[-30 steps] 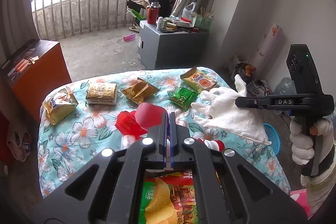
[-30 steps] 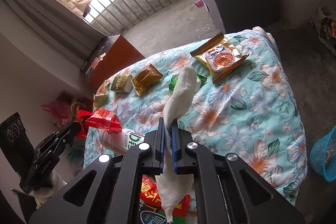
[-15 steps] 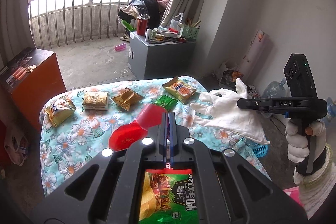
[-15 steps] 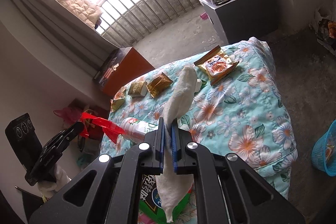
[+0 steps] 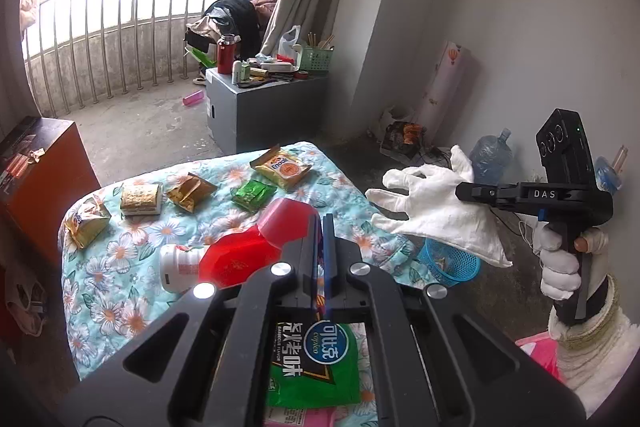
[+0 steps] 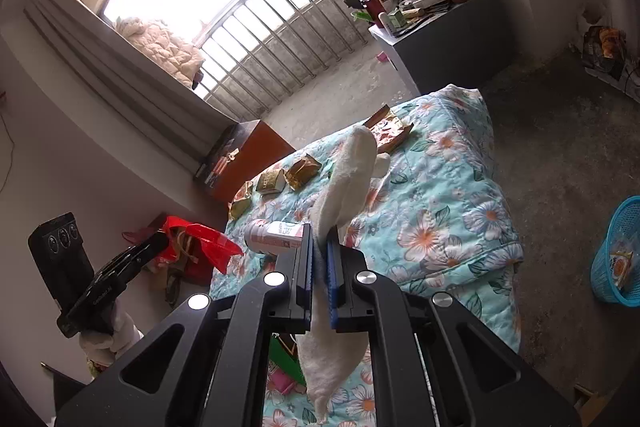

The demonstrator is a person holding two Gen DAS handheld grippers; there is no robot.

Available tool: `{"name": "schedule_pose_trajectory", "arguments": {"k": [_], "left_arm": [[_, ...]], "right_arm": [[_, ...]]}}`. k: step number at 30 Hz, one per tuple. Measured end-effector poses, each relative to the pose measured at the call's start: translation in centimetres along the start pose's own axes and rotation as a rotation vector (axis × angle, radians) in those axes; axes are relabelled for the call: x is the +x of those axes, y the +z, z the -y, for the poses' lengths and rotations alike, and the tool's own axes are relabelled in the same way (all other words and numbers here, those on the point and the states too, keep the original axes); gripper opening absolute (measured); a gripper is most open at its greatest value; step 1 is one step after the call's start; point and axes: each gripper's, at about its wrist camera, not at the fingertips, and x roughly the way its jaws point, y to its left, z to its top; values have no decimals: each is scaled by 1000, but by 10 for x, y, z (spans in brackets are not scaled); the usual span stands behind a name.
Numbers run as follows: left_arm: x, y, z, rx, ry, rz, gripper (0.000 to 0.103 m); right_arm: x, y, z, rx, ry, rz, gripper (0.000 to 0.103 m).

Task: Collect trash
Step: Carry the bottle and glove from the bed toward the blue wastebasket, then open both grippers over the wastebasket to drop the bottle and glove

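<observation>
Both grippers have lifted away from the flowered bed (image 6: 448, 211) since the earlier frames, and it now sits lower and smaller in each view. I read the left gripper (image 5: 318, 223) as closed tight on a red wrapper (image 5: 256, 251), which sticks out ahead and to the left of the fingers, hanging above the bed. On my right gripper (image 6: 319, 247) the fingers are pinched on a white glove (image 6: 344, 183); its long axis runs along the fingers, glove fingers pointing forward past the tips, cuff trailing down behind the pads. From the left wrist view the same glove (image 5: 436, 215) spreads leftward out of the right gripper (image 5: 480, 193). A blue basket (image 6: 618, 255) stands on the floor beside the bed, with what looks like a wrapper or two inside; exact contents unclear. On the bed lie several snack packets: a yellow noodle packet (image 5: 282, 167), a green packet (image 5: 254, 193) and gold packets (image 5: 190, 191) in a row at the far end, a white bottle (image 5: 178, 267) on its side near the middle, and a green chip bag (image 5: 312, 363) under the left gripper.
</observation>
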Motion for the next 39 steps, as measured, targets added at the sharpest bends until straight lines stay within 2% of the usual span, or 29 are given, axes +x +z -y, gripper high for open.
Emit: {"name": "schedule_pose_trajectory", "arguments": {"k": [9,17,23,29,39], "left_arm": [[25,11,67,88,-92,-34,0],[83,16,147,174,-215,-93,0],[153,13,211,184,-312,-220,0],[234,-3,281,222,-375,-350,0],[370,-61,394,372,-409,-513,0]], "right_arm": [[-75,-25,60,104,-57,95,6],[-137,-49,129,214,-164,169,6],[-165,-65,187,311,-250,208,6],[-177,-83,256,428,-337,219,6],[-148,-94,395,631,-492,131,7]]}}
